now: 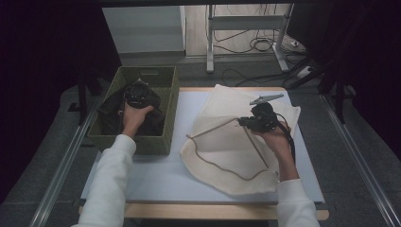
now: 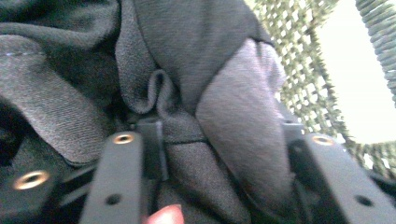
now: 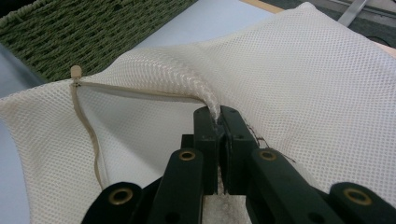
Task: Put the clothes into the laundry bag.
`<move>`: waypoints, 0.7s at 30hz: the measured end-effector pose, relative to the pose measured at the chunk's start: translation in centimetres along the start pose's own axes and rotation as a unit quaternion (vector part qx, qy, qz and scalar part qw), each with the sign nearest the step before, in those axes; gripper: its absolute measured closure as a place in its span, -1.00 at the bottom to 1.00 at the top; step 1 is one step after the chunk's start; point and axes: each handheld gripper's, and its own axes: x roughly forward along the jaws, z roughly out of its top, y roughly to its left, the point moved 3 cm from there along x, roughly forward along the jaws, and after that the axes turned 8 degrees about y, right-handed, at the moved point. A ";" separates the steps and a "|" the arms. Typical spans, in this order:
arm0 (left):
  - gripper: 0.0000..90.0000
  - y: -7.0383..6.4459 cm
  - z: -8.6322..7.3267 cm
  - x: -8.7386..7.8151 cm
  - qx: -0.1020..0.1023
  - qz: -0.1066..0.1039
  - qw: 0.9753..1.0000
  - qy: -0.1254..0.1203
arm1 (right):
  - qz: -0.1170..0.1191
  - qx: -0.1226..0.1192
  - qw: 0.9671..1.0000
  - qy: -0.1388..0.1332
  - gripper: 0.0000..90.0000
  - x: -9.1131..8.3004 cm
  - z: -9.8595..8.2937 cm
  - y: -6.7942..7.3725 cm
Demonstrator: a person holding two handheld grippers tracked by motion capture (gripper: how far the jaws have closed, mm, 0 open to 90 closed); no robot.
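- Progress first: I judge the job as loading dark clothing from the woven basket (image 1: 169,124) into the white mesh laundry bag (image 1: 222,156), and it looks early, with nothing yet across.
- My right gripper (image 3: 218,116) has its jaws pressed together, pinching a fold of the mesh at the bag's zippered opening; in the high view it sits over the middle of the bag, which lies spread on the pale table mat (image 1: 156,175).
- The zipper (image 3: 88,126) runs along the opening's edge, with its small beige pull (image 3: 75,72) at the far corner, so the mouth appears at least partly unzipped and held up.
- My left gripper (image 1: 137,94) is down inside the basket at the table's left side, on the dark garment (image 2: 196,60).
- Its jaws stand spread with bunched black fabric between them; I can't see them closed on the cloth, so I take the grasp as not yet made.
- Still to do, as I read it: close on the garment, lift it clear of the basket wall (image 2: 299,70), carry it over and feed it into the held-open mouth, then zip up.
- Writing: I can read no brand, label or lettering on the bag, garment or basket.
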 end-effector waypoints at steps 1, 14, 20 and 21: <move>0.31 0.1 0.0 -0.2 0.007 0.002 1.000 -0.005 | 0.000 0.001 1.000 0.000 0.91 0.0 0.0 0.0; 0.52 0.2 -0.7 -3.3 0.094 0.038 0.992 -0.073 | 0.001 0.000 1.000 -0.001 0.91 -0.1 0.0 -0.1; 0.52 0.5 -1.1 -4.7 0.102 0.035 0.989 -0.100 | 0.002 0.000 1.000 -0.001 0.91 -0.1 0.0 0.0; 0.52 0.5 -1.1 -5.0 0.103 0.034 0.989 -0.105 | 0.002 0.000 1.000 -0.001 0.91 -0.1 0.0 0.0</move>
